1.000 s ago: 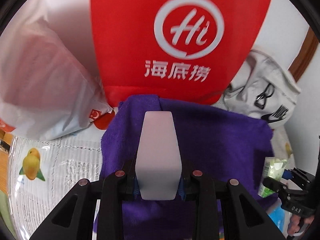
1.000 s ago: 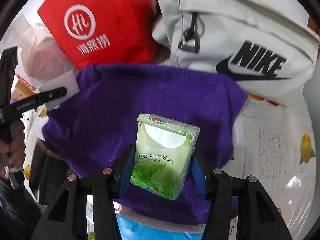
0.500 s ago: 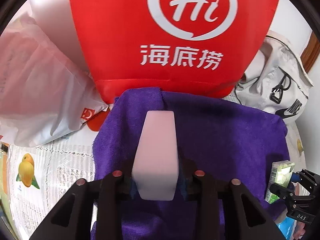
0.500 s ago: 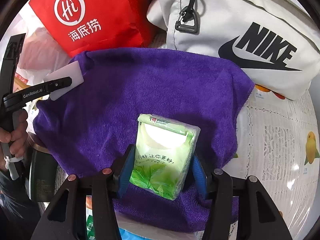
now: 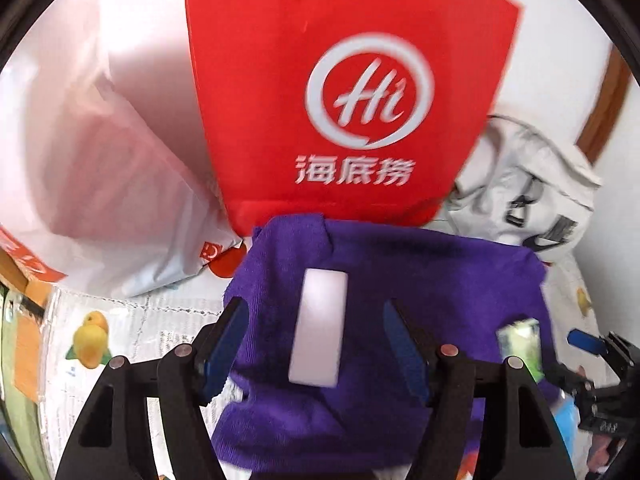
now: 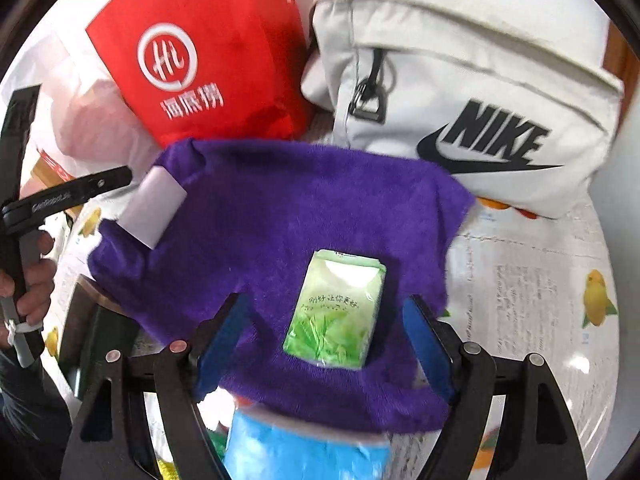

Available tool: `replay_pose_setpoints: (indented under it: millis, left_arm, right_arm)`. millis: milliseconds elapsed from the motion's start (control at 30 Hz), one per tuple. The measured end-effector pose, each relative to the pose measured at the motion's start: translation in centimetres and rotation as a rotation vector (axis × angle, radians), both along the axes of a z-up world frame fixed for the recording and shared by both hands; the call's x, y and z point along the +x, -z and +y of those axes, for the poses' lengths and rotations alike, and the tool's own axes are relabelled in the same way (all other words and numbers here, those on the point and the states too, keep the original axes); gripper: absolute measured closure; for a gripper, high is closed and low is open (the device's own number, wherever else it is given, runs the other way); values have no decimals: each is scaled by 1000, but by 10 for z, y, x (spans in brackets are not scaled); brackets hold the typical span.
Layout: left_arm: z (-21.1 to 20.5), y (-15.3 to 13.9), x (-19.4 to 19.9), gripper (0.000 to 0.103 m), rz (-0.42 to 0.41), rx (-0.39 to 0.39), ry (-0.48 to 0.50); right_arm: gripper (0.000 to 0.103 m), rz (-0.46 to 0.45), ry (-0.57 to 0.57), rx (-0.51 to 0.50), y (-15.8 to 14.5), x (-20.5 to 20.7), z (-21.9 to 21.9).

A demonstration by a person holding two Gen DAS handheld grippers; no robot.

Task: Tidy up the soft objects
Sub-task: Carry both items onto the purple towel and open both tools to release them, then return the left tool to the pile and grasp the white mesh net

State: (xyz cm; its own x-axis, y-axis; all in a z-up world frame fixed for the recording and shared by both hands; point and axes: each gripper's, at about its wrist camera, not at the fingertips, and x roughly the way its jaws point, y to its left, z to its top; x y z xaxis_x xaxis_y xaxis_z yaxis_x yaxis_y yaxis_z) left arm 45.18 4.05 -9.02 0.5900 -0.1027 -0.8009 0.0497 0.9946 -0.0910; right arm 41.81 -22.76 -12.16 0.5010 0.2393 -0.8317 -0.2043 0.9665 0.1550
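The left hand-held gripper (image 5: 314, 344) has just been opened; the pale white rectangular block (image 5: 319, 328) is seen untouched between its jaws on the folded purple fleece towel (image 5: 432, 292). The right hand-held gripper (image 6: 330, 340) has likewise just been spread around the green tissue pack (image 6: 336, 310). At twelve o'clock, the towel's edge is met by a red paper bag (image 5: 320, 80); bare patterned counter (image 6: 532, 288) lies at three.

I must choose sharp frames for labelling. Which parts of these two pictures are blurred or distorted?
Left wrist view: motion blur smears the red bag logo and the white block. Right wrist view: the green tissue pack is soft; fisheye bends the edges in both.
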Motion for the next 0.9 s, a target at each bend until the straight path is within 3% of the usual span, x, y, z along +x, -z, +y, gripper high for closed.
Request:
replay_pose_setpoints:
  millis: [267,467,633,900]
  left_arm:
    - [7,-38,-67,35,-18,-9,6]
    - [19,-41,-126,35,-20,-25,-22]
    - [31,-22,-179,35,9,-26,-51]
    - [56,32,-249,34,73,-20,-97]
  right_arm:
    - [23,-72,11,103,-39,-63,-4]
    - [23,-74,-14,153,-40,-121,8]
    - [23,-74,-13,125,-34,-169,15]
    - [23,-65,11,127,-19,-231,9]
